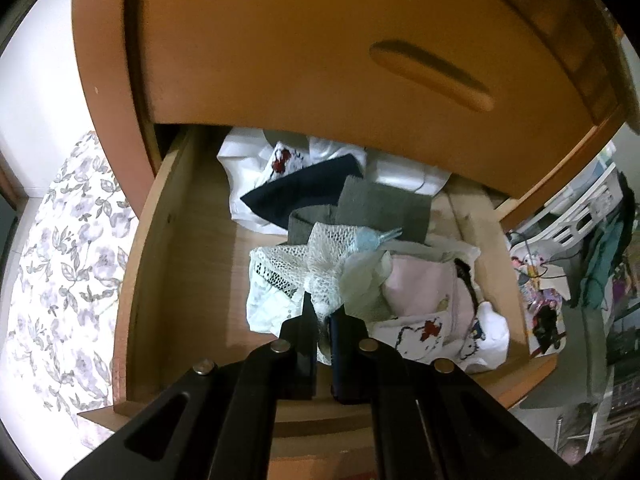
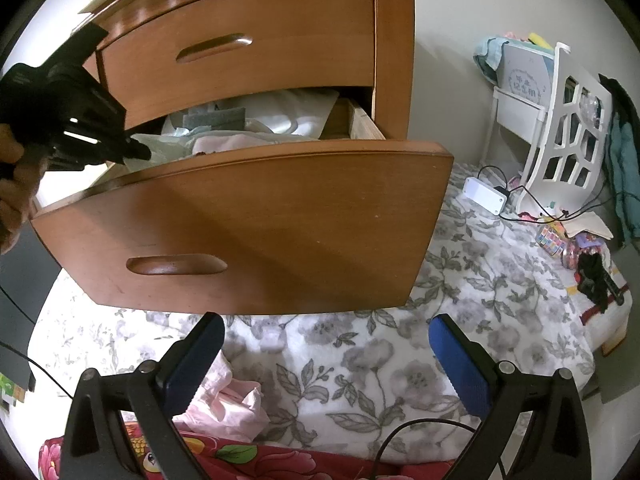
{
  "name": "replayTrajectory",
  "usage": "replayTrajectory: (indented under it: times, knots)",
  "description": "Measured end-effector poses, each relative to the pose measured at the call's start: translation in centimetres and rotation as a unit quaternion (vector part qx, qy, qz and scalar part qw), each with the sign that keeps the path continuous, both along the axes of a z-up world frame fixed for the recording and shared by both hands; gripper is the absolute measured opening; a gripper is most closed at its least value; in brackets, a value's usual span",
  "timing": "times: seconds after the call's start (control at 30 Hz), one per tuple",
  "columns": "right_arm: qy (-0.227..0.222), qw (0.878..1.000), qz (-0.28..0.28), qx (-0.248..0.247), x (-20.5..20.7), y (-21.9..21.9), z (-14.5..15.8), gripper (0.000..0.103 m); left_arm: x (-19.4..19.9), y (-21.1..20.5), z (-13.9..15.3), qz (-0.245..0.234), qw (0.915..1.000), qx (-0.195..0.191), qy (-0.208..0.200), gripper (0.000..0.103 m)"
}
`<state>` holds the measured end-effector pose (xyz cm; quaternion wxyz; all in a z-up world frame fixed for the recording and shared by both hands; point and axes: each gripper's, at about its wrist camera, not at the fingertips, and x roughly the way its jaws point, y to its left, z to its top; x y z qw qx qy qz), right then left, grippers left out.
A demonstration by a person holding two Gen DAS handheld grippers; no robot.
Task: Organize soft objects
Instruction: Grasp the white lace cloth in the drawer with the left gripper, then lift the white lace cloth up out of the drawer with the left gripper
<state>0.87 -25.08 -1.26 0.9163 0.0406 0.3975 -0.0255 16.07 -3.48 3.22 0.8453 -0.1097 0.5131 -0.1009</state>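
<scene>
An open wooden drawer (image 1: 188, 248) holds a heap of soft clothes: white pieces, a navy cloth (image 1: 296, 194), a grey ribbed cloth (image 1: 380, 208) and a pink garment (image 1: 424, 284). My left gripper (image 1: 323, 312) is shut on a white mesh lace cloth (image 1: 328, 264), bunched between its pads above the pile. In the right wrist view the left gripper (image 2: 140, 154) reaches over the drawer (image 2: 248, 224) rim, held by a hand. My right gripper (image 2: 326, 340) stands open and empty over the floral bedspread (image 2: 360, 368), below the drawer front. A pink cloth (image 2: 228, 400) lies by its left finger.
A shut upper drawer (image 1: 320, 48) overhangs the open one. A white shelf rack (image 2: 560, 128), a white power box (image 2: 484, 194) with cables and small colourful items lie on the right of the bed. A red flowered cloth (image 2: 248, 460) lies at the near edge.
</scene>
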Motion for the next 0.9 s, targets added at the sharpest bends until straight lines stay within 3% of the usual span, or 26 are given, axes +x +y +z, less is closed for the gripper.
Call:
replayTrajectory:
  times: [0.6,0.77,0.9]
  knots:
    - [0.001,1.0,0.0,0.0,0.0,0.0,0.0,0.103,-1.3,2.9,2.6,0.033,0.9977,-0.045,-0.039,0.004]
    - [0.001,1.0,0.0,-0.001,0.0,-0.1,0.0,0.103,-1.8,2.6,4.6,0.022,0.9946,-0.078,-0.064,0.004]
    - [0.001,1.0,-0.001,0.0,-0.1,-0.2,-0.1,0.103,-2.9,2.8,7.7,0.014,0.9882,-0.109,-0.107,0.004]
